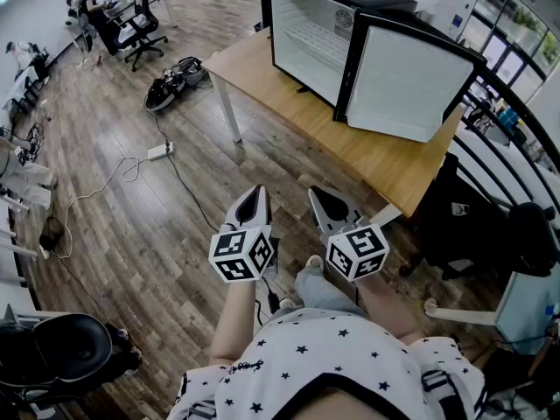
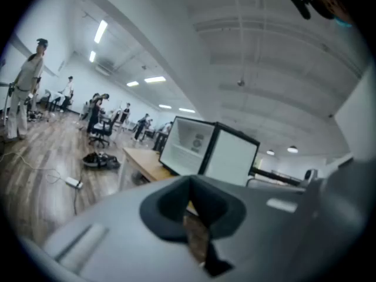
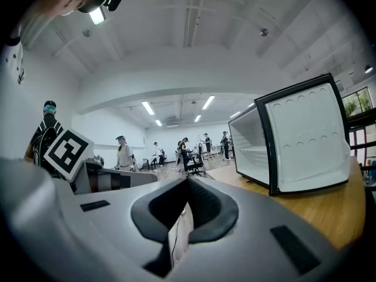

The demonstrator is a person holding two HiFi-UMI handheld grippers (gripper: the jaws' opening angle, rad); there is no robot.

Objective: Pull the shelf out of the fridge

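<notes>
The fridge (image 1: 350, 51) has a glossy black frame and a smooth white plastic-looking lining, its shelf (image 1: 317, 46) seemingly thin white-coated wire, and it stands on a table (image 1: 367, 160) of pale, smooth, matt wood. The floor (image 1: 131, 234) is grey-brown wood-grain plank with a faint sheen, streaky in places. The left gripper (image 1: 255, 201) and right gripper (image 1: 325, 203) have matt grey plastic shells with darker, duller jaw pads, and the person's shirt (image 1: 332, 357) is soft white cloth printed with dark stars.
</notes>
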